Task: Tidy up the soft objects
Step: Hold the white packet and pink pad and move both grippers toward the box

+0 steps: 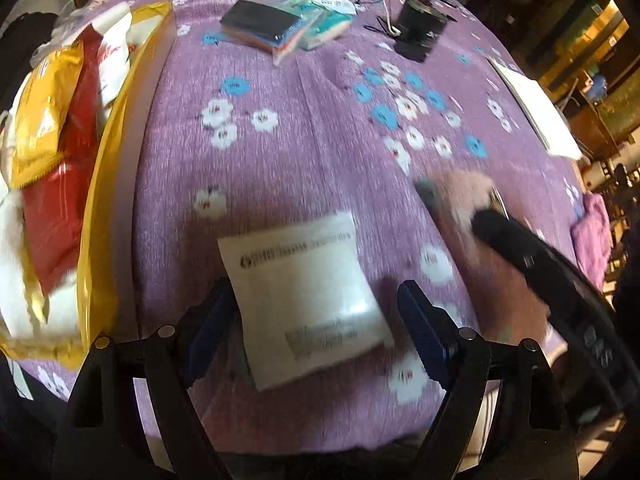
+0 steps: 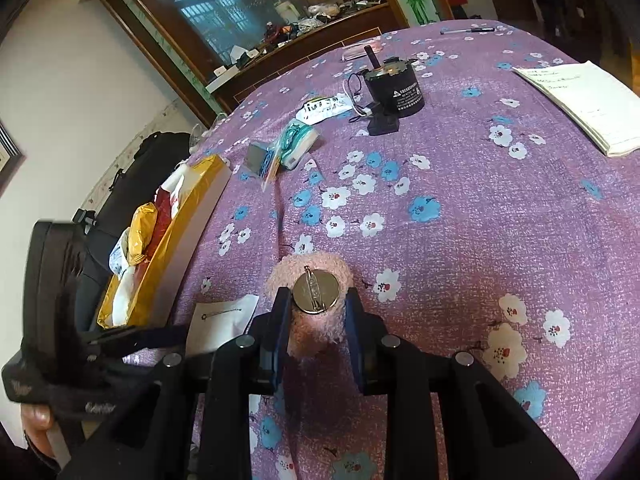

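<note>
My right gripper is shut on a pink fluffy brooch with a round metal pin back, held just above the purple flowered cloth. In the left wrist view the brooch shows blurred at the right, in the right gripper. My left gripper is open and empty, its blue pads either side of a white flat packet lying on the cloth; I cannot tell if they touch it. The packet also shows in the right wrist view.
A gold box holding red, gold and white pouches sits at the table's left edge. Far side: a packet stack with a black block, a black motor with wires, a white notepad, a pen.
</note>
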The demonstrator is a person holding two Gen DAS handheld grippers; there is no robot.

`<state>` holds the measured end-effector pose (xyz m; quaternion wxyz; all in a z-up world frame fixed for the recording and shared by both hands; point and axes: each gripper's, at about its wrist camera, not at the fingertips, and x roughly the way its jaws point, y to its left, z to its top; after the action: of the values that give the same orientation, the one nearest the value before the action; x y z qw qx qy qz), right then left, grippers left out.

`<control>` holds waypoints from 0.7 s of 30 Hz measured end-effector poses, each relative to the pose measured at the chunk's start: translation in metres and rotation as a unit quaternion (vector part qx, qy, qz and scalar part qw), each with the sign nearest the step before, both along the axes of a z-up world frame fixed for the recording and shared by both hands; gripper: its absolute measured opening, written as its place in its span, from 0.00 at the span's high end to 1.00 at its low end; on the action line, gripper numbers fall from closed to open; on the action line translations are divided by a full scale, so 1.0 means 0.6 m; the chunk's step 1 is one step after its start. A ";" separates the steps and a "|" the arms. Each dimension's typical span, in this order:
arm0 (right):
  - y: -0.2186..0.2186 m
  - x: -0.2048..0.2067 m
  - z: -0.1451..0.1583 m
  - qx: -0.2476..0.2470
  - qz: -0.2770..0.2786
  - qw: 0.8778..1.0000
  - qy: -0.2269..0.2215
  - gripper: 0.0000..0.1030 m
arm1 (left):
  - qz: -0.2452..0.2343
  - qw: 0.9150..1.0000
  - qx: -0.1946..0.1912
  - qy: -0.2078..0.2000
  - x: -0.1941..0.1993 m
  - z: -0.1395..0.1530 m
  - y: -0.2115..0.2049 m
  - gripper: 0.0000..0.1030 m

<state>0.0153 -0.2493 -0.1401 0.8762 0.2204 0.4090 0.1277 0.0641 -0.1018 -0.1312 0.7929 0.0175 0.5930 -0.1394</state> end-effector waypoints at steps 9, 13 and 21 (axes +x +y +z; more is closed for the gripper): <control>-0.010 -0.006 0.000 0.004 -0.008 1.000 -0.003 0.75 | -0.052 0.998 0.031 -0.027 -0.028 0.006 -0.015 0.39; -0.012 -0.005 -0.002 0.009 -0.013 1.000 -0.001 0.75 | -0.055 0.996 0.048 -0.052 -0.026 -0.001 -0.020 0.38; -0.009 -0.014 0.013 0.004 -0.013 1.000 -0.012 0.75 | -0.060 0.996 -0.039 -0.058 -0.033 0.026 -0.009 0.46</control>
<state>0.0070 -0.2544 -0.1323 0.8820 0.2273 0.3948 0.1209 0.0445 -0.1073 -0.1153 0.8160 0.0299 0.5382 -0.2089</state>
